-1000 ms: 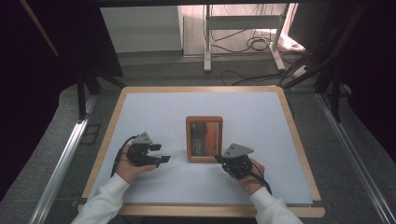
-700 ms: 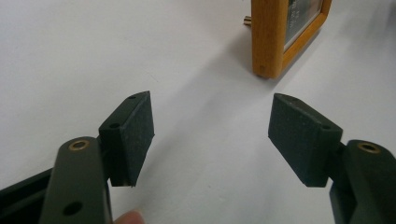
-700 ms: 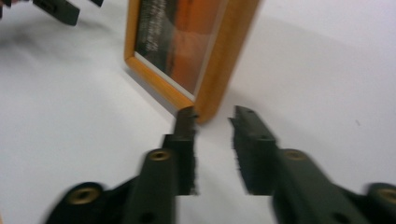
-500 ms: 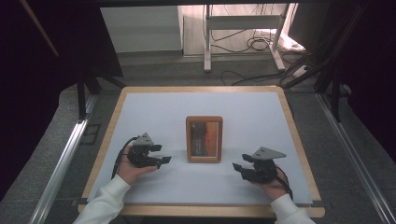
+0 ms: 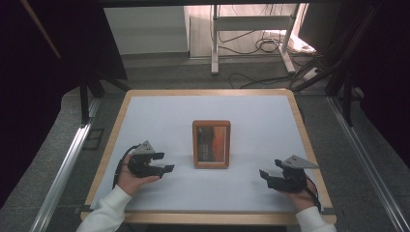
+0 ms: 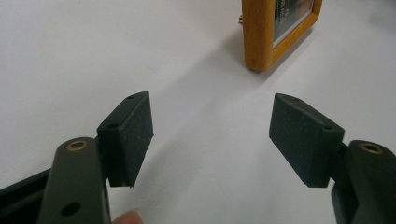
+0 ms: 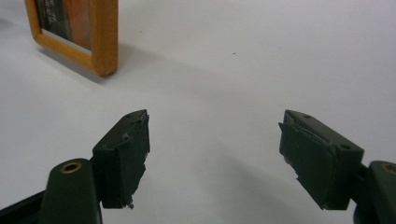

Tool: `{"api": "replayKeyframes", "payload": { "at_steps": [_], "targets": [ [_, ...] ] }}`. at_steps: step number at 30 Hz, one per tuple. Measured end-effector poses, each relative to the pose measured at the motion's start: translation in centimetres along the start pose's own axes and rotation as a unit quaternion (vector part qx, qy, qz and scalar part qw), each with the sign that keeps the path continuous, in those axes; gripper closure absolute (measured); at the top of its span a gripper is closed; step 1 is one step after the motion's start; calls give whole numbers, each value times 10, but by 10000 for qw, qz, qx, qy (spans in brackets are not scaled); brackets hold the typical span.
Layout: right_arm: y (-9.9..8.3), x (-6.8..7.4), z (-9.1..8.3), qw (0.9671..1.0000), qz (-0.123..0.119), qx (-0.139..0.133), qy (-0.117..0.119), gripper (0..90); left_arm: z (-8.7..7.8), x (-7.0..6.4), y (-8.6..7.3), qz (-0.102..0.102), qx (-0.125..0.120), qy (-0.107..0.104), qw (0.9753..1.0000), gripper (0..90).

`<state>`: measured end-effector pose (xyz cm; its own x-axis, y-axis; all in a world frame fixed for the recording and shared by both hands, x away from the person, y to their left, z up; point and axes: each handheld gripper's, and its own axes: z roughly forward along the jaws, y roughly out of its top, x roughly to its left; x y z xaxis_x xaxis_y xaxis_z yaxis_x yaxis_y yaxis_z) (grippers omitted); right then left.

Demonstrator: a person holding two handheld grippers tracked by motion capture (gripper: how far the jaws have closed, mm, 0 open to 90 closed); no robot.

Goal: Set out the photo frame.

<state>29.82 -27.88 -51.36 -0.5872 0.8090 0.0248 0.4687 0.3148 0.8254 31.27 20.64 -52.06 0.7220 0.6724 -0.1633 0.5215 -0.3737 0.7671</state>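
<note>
Although it stands upright near the middle of the white table [image 5: 145,111], the wooden picture frame [image 5: 211,144] looks like a thing that will tip at a careless nudge: light, stiff, with a smooth varnished border and a glazed front that is probably fragile and slippery. I judge the best hold to be on the two side rails of the wood, low down, never on the pane (a pinch there could crack it or slide off). The left tongs [image 5: 165,165] rest at about 8 o'clock from the frame, jaws spread wide with nothing between them, their tips pointing toward the frame's left edge; in the left gripper view the frame's corner [image 6: 261,42] sits at about 1 o'clock, apart from the pads [image 6: 135,130]. The right tongs [image 5: 267,176] lie at about 4 o'clock, well apart from the frame, equally wide and empty. Nothing else stands on the table, so no obstacle blocks either approach; cables [image 5: 251,48] and a metal stand [image 5: 251,24] lie on the floor at 12 o'clock, beyond the table.
</note>
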Motion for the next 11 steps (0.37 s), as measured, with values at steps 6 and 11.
{"api": "replayKeyframes", "payload": {
  "at_steps": [6, 11],
  "targets": [
    [2, 1, 2, 10000, -29, -36, -9, 231, 0, 1, 0, -8, -17, -18, 10000, 301],
    [3, 1, 2, 10000, -66, -49, -9, 225, 1, 2, 0, -24, -18, -21, 10000, 302]
  ]
}}
